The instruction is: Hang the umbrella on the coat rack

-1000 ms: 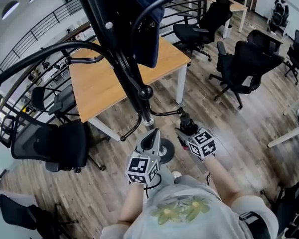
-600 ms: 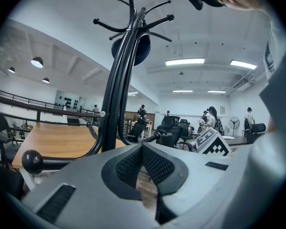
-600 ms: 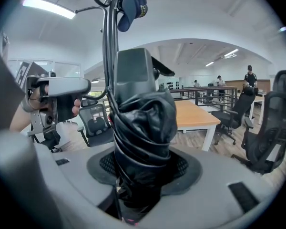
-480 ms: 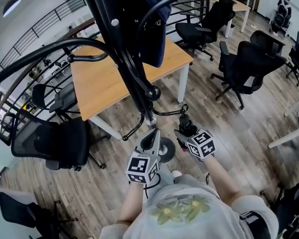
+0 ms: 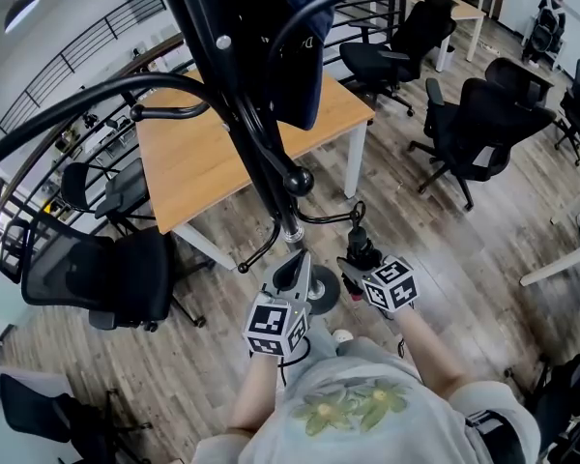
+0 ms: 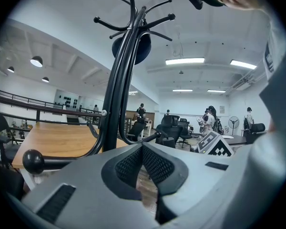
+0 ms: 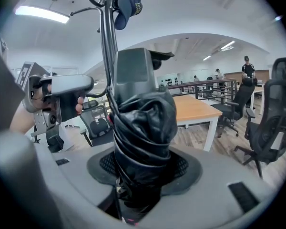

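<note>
The folded black umbrella (image 7: 143,128) stands upright between the jaws of my right gripper (image 7: 140,173), which is shut on it. In the head view the right gripper (image 5: 360,259) holds the umbrella (image 5: 360,238) just right of the foot of the black coat rack (image 5: 261,153). Several curved hooks branch from the rack (image 6: 118,94), and a dark cap (image 6: 133,49) hangs on an upper one. My left gripper (image 5: 295,267) points at the rack's round base (image 5: 321,293). The left gripper (image 6: 142,149) has its pads together with nothing between them.
A wooden table (image 5: 203,162) stands behind the rack. Black office chairs (image 5: 483,124) stand to the right, and another chair (image 5: 97,278) to the left. A knobbed rack hook (image 5: 298,180) juts out above the grippers. People (image 6: 210,120) stand far off.
My right gripper has rolled slightly with the umbrella still in it. The left gripper has stayed where it was. The head view has shifted a little.
</note>
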`<state>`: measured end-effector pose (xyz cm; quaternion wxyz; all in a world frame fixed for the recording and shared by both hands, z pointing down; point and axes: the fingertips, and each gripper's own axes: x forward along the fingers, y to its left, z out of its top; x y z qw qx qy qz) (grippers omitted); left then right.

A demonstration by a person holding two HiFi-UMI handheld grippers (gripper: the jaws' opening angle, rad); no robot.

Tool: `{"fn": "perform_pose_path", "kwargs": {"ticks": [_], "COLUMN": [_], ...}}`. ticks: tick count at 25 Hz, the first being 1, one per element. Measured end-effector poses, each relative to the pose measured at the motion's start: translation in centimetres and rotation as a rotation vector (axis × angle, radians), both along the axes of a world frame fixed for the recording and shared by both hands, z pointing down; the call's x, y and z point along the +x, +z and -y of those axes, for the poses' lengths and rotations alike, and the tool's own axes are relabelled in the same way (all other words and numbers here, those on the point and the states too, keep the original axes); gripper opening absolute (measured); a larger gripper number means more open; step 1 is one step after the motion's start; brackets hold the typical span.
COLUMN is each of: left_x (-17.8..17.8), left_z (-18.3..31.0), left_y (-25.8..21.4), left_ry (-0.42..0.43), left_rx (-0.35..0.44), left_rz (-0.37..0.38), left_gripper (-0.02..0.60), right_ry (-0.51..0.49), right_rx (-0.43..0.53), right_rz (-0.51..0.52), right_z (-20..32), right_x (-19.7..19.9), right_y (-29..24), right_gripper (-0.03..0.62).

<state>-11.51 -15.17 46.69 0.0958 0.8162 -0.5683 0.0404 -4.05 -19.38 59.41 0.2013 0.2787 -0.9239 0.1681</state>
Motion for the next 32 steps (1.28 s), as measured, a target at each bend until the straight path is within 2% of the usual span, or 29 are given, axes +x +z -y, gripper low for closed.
{"fn": "perform_pose_path", "kwargs": {"ticks": [32], "left_x": [0.3], "left_z": [-0.9], "left_y": [0.9], "left_ry": [-0.034], "left_rx": [-0.012], "left_rz": [0.002], "left_gripper": [0.011], "right_ry": [-0.084], "right_rx": [0.007], "right_rz": [0.002], "right_z": [0.0], "right_x": [-2.2], "right_y": [0.3], "right_gripper": [0.216]}}
